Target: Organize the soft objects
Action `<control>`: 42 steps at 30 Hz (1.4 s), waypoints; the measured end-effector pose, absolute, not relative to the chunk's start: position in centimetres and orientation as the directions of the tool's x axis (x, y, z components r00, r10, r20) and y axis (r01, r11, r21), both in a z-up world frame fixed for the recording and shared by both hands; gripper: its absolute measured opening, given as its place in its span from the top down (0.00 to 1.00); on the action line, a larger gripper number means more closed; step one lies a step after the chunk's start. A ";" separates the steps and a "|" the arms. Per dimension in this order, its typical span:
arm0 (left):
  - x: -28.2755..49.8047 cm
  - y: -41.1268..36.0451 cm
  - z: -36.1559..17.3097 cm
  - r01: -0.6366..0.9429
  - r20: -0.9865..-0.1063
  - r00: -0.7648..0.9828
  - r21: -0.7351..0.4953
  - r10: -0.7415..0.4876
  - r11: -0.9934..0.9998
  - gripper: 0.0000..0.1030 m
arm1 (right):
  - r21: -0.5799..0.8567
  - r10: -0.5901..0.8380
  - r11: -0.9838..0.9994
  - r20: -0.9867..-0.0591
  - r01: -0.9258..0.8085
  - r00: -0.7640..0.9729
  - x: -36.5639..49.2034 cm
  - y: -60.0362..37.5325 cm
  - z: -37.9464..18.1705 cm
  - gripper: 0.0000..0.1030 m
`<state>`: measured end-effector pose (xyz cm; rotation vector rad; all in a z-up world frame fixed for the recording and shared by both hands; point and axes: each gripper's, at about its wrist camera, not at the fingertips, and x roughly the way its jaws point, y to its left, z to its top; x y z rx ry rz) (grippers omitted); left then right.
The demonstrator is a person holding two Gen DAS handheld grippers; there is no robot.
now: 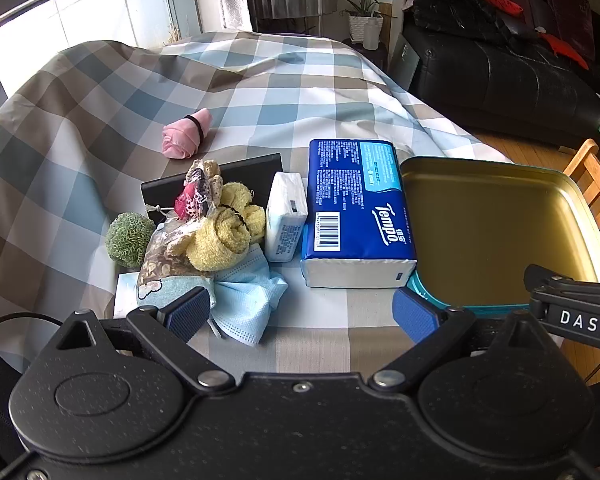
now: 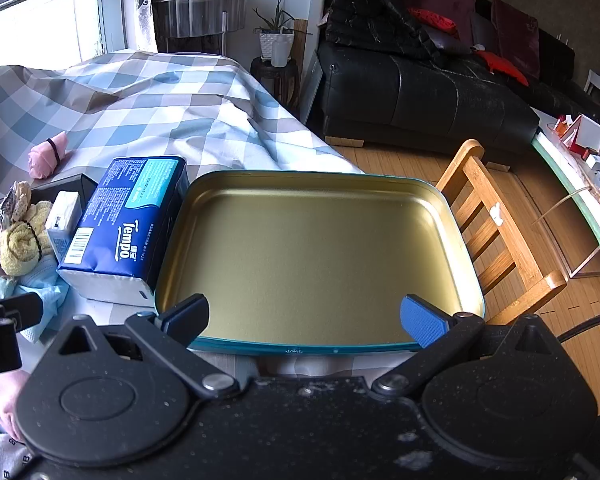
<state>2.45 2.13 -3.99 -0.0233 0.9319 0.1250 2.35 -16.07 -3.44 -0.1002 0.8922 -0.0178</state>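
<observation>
Left gripper (image 1: pixel 300 312) gaping wide, empty — soft pile (image 1: pixel 220 236) just ahead-left, nearer it; right gripper (image 2: pixel 304 316) likewise wide over bare tin tray (image 2: pixel 466 264). Tray lying right of pile, beyond tissue pack (image 1: pixel 356 216).

— What can actually be read here?
— "Tempo" in white script on the blue tissue pack (image 1: pixel 356 208), beside a barcode (its digits too small to make out).
— Anything else?
— "DAS" in white capitals on the right gripper (image 1: pixel 578 320), seen from the left wrist. The pack's back panel carries fine print, unreadable.
</observation>
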 end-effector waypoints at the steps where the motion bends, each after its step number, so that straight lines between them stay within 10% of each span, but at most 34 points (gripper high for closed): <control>1: 2.5 2.1 -4.0 -0.117 -0.802 0.590 0.034 0.097 0.993 0.08 | -0.095 -0.057 0.995 -0.776 -0.026 0.628 2.3 -16.1 -3.4 0.00; 42: 6.1 12.0 -2.6 -0.161 -0.785 0.587 0.124 0.196 0.979 0.08 | -0.100 -0.054 0.994 -0.796 -0.044 0.603 2.6 -15.6 -3.9 0.00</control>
